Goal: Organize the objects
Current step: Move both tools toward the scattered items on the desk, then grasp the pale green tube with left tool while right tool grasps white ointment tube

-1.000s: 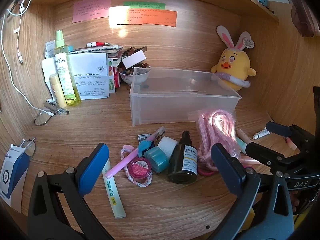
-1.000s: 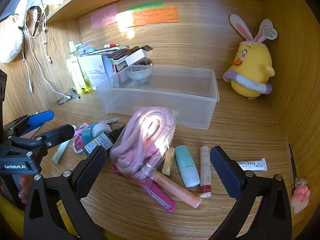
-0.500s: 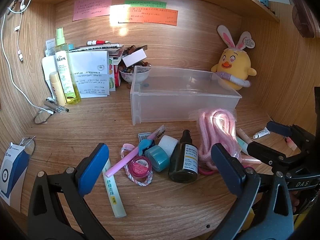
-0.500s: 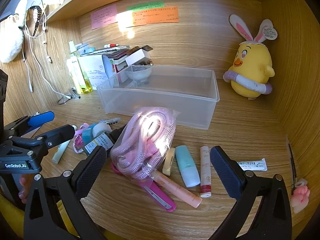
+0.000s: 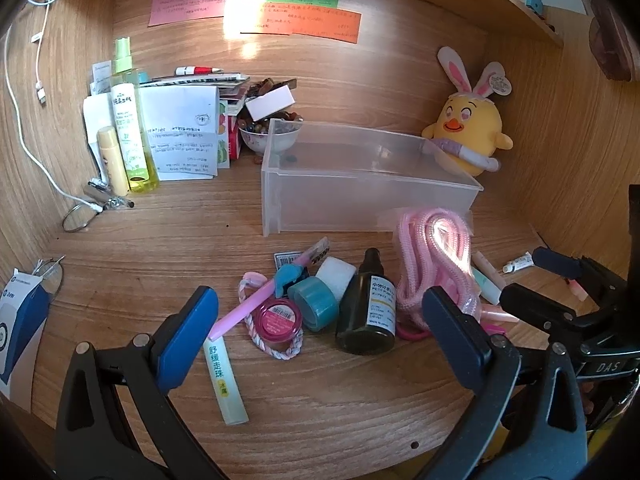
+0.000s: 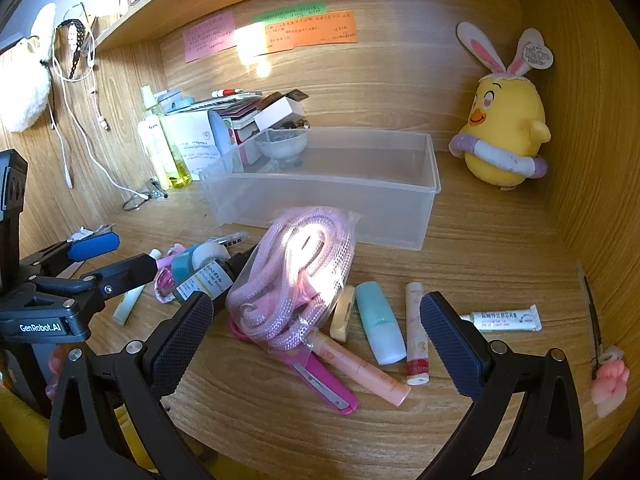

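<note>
1. Nearest of all, the left gripper (image 5: 320,334) is hovering with its blue pads spread wide and nothing between them; the right gripper (image 6: 316,336) is doing the same, jaws wide apart and empty.
2. Just beyond the left gripper, and on the near side of the clear plastic bin (image 5: 360,184), a small clutter is lying on the wooden desk (image 5: 160,240): a pale yellow-green tube (image 5: 225,380), a pink round jar (image 5: 279,318) sitting in a braided hair tie, a teal tape roll (image 5: 314,304), a pink-handled razor (image 5: 264,296) and a dark spray bottle (image 5: 370,306).
3. To the right of that clutter, still in front of the bin, a bagged pink rope (image 6: 298,276) is resting over pink scissors (image 6: 320,380), with a peach tube (image 6: 362,368), a mint cap-shaped container (image 6: 380,322), a red-and-white lip balm (image 6: 416,332) and a white ointment tube (image 6: 504,317) lying beside it.
4. Farther back, the bin is standing open and looks nearly empty; a yellow chick plush (image 6: 506,132) is sitting behind its right end.
5. Judging from this, sorting is only starting: no item is gripped yet. The next move is probably calling for lowering one gripper over a loose item, closing on it, and carrying it into the bin.
</note>
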Demonstrator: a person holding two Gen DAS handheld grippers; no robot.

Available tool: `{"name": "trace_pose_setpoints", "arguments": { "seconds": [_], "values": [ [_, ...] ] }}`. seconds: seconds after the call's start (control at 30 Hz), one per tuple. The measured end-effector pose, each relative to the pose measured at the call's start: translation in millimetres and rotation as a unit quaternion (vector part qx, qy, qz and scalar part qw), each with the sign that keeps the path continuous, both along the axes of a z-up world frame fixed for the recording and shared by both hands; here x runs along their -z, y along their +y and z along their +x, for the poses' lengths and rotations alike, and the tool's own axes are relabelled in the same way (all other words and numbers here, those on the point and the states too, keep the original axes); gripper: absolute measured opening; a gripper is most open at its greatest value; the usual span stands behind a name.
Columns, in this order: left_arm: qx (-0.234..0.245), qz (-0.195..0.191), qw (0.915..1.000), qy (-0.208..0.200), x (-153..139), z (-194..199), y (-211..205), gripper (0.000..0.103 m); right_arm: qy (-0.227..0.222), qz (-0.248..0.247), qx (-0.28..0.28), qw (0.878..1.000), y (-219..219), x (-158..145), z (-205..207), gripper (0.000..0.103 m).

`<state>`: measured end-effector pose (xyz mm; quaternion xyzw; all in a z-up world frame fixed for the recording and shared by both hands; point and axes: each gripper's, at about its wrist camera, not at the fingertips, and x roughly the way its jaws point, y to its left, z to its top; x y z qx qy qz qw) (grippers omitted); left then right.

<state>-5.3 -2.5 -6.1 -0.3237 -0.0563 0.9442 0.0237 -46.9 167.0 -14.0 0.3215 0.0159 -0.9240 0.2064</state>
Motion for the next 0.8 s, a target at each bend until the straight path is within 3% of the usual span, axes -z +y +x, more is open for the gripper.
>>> {"name": "trace_pose_setpoints", "arguments": {
  "seconds": [0.13,0.33,0.47,0.63,0.73,0.8],
  "values": [
    [-0.009,-0.004,0.9999,0.002,-1.8,5.0,-8.7,0.088,0.002,0.002,0.013,1.000,4.4,2.1,0.9,0.103],
    [-0.057,-0.001,0.9983,-0.013,5.0,11.4,-43.0,0.075,0.005,-0.009,0.065,0.998,32.9,0.4,-5.4,0.100],
    [-0.079,-0.003,0.9960,-0.039,17.3,7.7,-60.9,0.063,0.002,-0.008,0.113,0.994,62.4,0.4,-13.9,0.085],
    [-0.059,-0.003,0.9939,-0.093,37.3,-3.4,-62.9,0.048,-0.020,0.006,0.163,0.986,95.4,8.9,-30.1,0.062],
    [-0.057,-0.011,0.9917,-0.115,48.0,-8.6,-63.6,0.047,-0.042,0.010,0.183,0.982,111.5,17.3,-40.8,0.051],
    [-0.061,-0.023,0.9914,-0.114,51.5,-8.8,-63.3,0.046,-0.066,-0.003,0.184,0.981,119.3,24.5,-46.9,0.050]
  ]
}}
